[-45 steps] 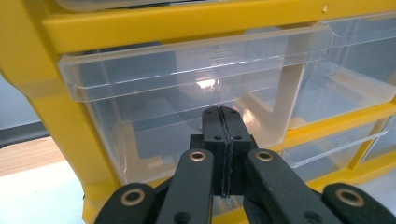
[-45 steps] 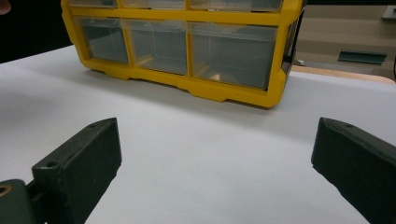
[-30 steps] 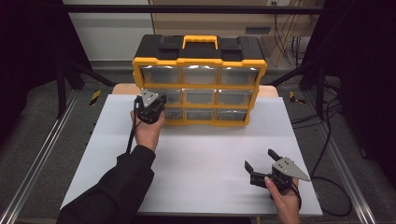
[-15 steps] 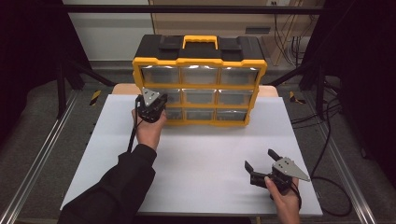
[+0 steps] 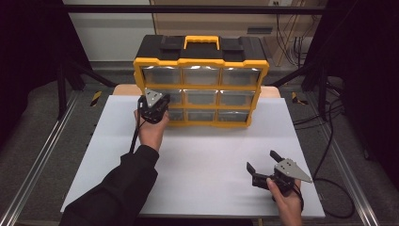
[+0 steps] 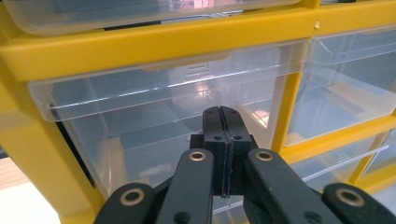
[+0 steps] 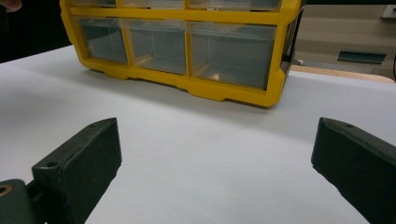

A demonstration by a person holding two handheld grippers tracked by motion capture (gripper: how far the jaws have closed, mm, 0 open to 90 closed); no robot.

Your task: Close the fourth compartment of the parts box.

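A yellow and black organizer [image 5: 201, 77] with clear drawers stands upright at the back of the white table [image 5: 202, 155]. My left gripper [image 5: 153, 107] is at its left column, up against the drawer fronts. In the left gripper view the jaws are pressed together, shut, with nothing seen between them [image 6: 220, 112], and their tips are right at the front of a clear drawer [image 6: 140, 107]. My right gripper [image 5: 261, 161] rests low near the table's front right, far from the organizer. Its jaws stand wide open and empty [image 7: 217, 163], facing the organizer [image 7: 187, 51].
The organizer has a yellow carry handle [image 5: 201, 41] on top. Metal rails [image 5: 42, 155] run along both sides of the table, and cables [image 5: 329, 141] lie on the floor at the right. Bare white tabletop stretches between the two grippers.
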